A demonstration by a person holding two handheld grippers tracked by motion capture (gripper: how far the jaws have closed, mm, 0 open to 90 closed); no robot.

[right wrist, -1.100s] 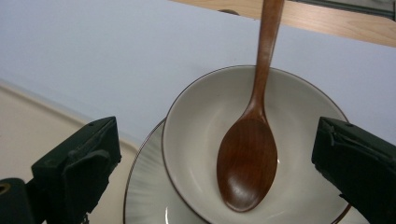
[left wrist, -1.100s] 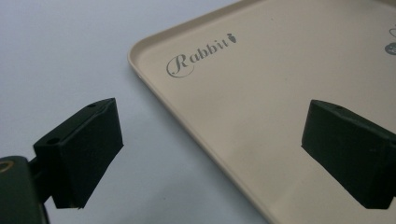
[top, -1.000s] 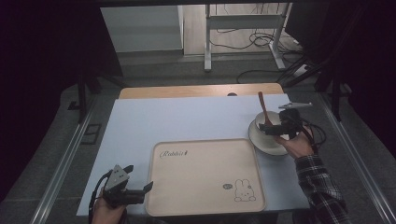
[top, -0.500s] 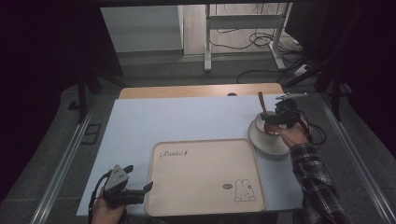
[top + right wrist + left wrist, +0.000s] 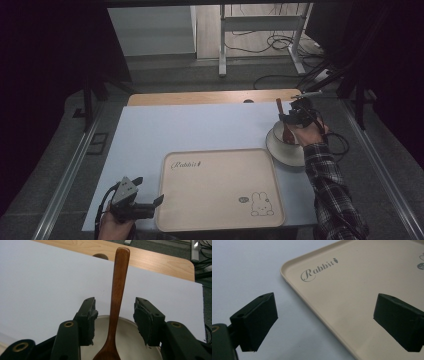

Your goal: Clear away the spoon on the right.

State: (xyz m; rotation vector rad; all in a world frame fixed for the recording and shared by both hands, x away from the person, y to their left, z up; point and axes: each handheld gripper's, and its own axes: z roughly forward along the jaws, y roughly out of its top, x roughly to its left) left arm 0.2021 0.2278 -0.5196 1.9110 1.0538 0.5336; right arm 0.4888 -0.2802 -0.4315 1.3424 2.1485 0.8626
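Observation:
A brown wooden spoon (image 5: 285, 125) (image 5: 117, 295) leans in a white bowl (image 5: 285, 147) (image 5: 130, 345) at the table's right side, its handle pointing away. My right gripper (image 5: 295, 116) (image 5: 114, 315) is open, its jaws on either side of the spoon handle with gaps to both. A beige tray (image 5: 220, 187) (image 5: 352, 290) printed "Rabbit" with a bunny lies at the front middle. My left gripper (image 5: 150, 205) (image 5: 324, 322) is open at the tray's front left corner, one jaw over the tray, one over the table.
A pale blue mat (image 5: 200, 125) covers the table, with a wooden strip (image 5: 210, 97) along the far edge. Cables and a metal frame (image 5: 260, 45) lie on the floor beyond. The bowl sits just off the tray's right far corner.
My right gripper has moved away from me along the bowl toward the spoon handle and now straddles it. The left gripper has stayed put.

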